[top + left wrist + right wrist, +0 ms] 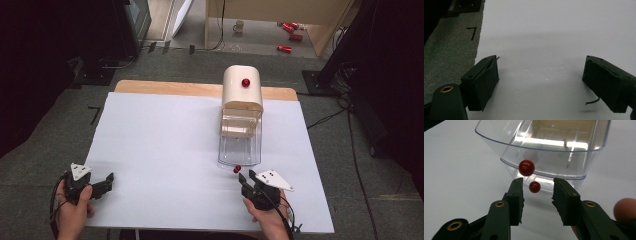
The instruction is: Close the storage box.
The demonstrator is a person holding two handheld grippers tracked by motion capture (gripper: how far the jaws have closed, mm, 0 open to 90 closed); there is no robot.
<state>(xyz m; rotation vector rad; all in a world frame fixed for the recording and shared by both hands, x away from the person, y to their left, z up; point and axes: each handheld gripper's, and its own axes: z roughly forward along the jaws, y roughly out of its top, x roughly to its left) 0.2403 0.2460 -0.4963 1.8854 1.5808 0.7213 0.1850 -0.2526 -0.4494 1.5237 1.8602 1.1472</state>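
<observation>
Drawer of clear plastic is standing pulled out from the cream, round-topped cabinet at the far right of the white table. Its long axis is running from the cabinet toward the person, with the open front end pointing at the right gripper.

A small red knob is sitting on the drawer's front wall; in the right gripper view a second red spot below it is probably its reflection, though that cannot be confirmed. The right gripper is hovering just in front of this knob with its jaws narrowed but not gripping: the knob is lying slightly above and beyond the pads, and nothing is between them.

Judging from this, the drawer is already extended, and the grasp on the knob is not yet made. Whether the drawer is to be pushed shut or drawn further cannot be told.

The left gripper is resting near the table's front left edge, jaws wide and empty.
</observation>
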